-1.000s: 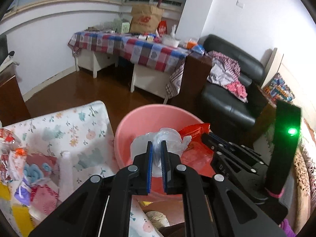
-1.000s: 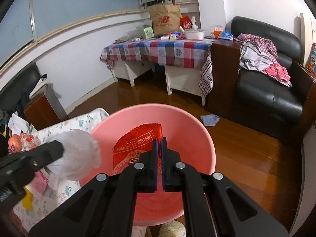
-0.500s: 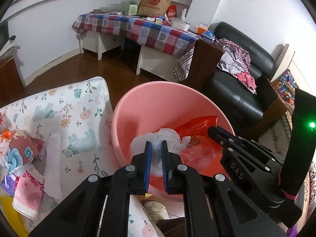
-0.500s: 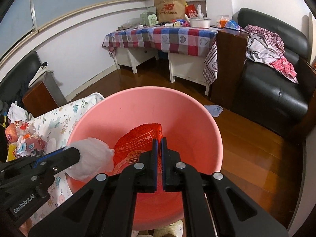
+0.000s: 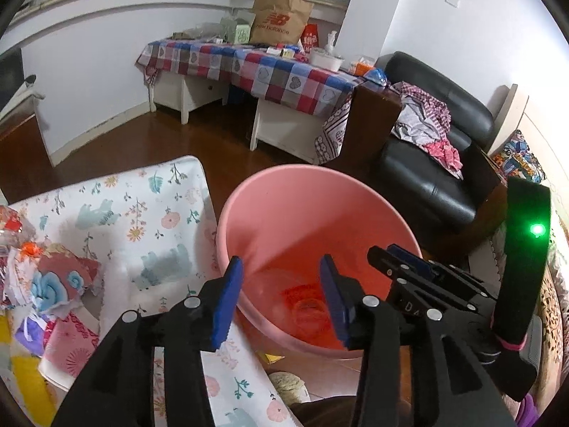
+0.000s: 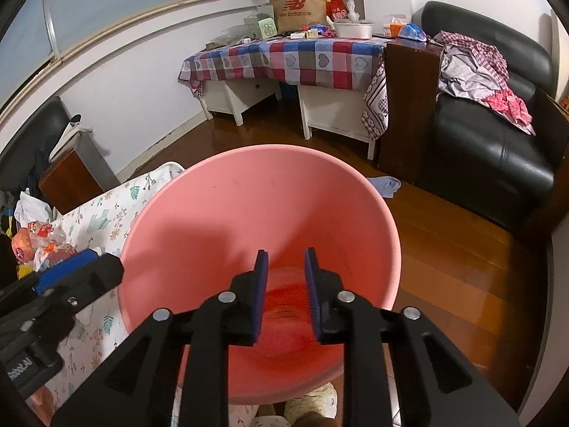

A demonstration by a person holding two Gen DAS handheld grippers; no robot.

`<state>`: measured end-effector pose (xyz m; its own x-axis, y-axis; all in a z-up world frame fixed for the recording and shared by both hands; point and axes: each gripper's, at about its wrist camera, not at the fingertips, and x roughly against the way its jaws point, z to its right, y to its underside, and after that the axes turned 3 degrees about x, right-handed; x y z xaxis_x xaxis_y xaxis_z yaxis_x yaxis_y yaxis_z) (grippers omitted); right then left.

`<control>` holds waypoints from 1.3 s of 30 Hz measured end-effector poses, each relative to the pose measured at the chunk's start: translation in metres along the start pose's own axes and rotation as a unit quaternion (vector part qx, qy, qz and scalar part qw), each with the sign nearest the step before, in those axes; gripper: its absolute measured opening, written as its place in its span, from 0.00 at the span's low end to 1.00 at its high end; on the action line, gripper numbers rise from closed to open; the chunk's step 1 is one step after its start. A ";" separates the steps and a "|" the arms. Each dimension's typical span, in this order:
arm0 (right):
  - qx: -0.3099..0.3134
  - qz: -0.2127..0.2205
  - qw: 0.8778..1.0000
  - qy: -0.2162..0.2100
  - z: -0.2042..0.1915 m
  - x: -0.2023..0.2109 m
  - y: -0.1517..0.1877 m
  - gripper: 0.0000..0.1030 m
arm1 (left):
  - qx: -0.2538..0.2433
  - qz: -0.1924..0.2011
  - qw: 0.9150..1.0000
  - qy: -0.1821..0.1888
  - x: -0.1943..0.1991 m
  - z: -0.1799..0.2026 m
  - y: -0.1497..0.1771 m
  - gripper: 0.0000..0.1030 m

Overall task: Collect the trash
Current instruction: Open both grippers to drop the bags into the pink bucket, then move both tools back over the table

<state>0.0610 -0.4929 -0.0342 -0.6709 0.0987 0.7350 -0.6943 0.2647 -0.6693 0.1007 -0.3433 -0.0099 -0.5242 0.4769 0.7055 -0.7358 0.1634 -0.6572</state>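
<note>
Bright indoor light; fisheye-bent edges; blurred bucket bottom

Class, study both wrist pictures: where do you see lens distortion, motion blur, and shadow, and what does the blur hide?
Left wrist view: fisheye bends the walls and darkens the corners; the trash at the bottom of the pink bucket is smeared red, unidentifiable. Right wrist view: the same blur between the open right gripper; a broad shadow covers the bucket's left inner wall; the left gripper intrudes at the left edge.

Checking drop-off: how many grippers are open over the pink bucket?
2. Left gripper hangs open above the pink bucket near its table-side rim; right gripper open over its middle.
</note>
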 end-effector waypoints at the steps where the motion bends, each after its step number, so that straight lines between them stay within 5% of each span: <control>1: 0.001 0.001 1.000 0.000 -0.001 0.002 0.000 0.21 | -0.001 0.004 1.000 0.001 0.004 0.000 0.000 0.44; 9: -0.009 0.015 1.000 -0.008 -0.010 0.026 0.005 0.24 | -0.009 0.021 1.000 -0.001 0.032 -0.004 0.002 0.47; 13: -0.014 0.026 0.999 -0.017 -0.018 0.041 0.010 0.37 | -0.009 0.031 0.999 -0.005 0.051 -0.011 0.006 0.47; 21: -0.002 0.037 0.998 -0.043 -0.050 0.069 0.024 0.37 | -0.018 0.048 0.998 -0.021 0.091 -0.034 0.020 0.53; 39: 0.075 0.002 0.990 -0.123 -0.159 0.078 0.069 0.37 | -0.020 0.074 0.990 -0.123 0.183 -0.133 0.090 0.56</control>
<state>0.0022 -0.3141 -0.0062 -0.7038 -0.1422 0.6961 -0.7102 0.1171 -0.6942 -0.0044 -0.1261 0.0245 -0.7164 0.2751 0.6412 -0.6288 0.1438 -0.7642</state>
